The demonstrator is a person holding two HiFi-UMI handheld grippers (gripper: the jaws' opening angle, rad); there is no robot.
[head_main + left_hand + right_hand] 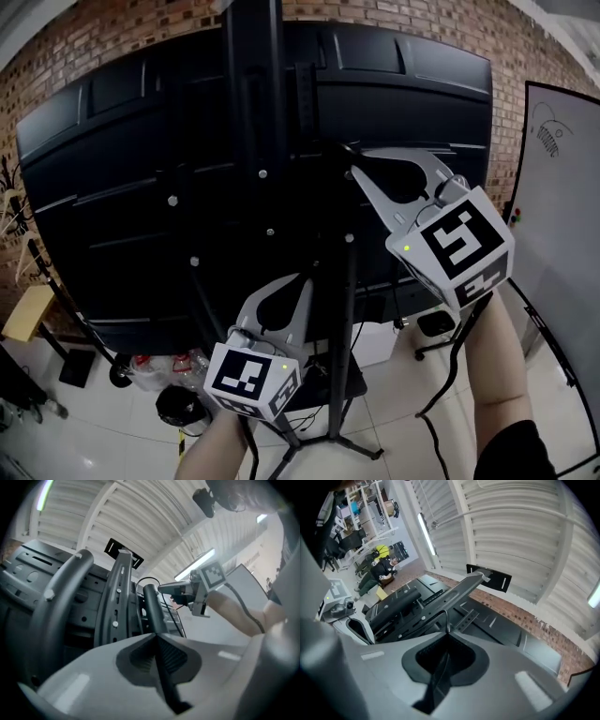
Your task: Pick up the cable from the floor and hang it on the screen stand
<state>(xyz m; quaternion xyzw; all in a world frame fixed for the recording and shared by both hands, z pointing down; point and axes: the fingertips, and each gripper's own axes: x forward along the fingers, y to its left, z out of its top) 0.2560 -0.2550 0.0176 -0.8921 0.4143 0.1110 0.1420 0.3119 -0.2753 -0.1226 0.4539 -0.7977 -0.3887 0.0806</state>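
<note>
High behind the screen [122, 187], the cable [446, 620] is pinched in the right gripper's [353, 164] closed jaws beside the screen stand [253, 94]. The left gripper [302, 279] is closed and empty. Beyond are a brick wall [122, 33], a whiteboard [562, 206] and a white tiled floor [84, 441].

Screen stand [253, 94] and screen [112, 187] block ahead; floor [94, 441] below lies open.

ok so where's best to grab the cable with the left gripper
Probably the short stretch of cable rising just beyond the tips of the right gripper, which pinches it. Come from the left with jaws across the strand: it is thin and stands free there.
</note>
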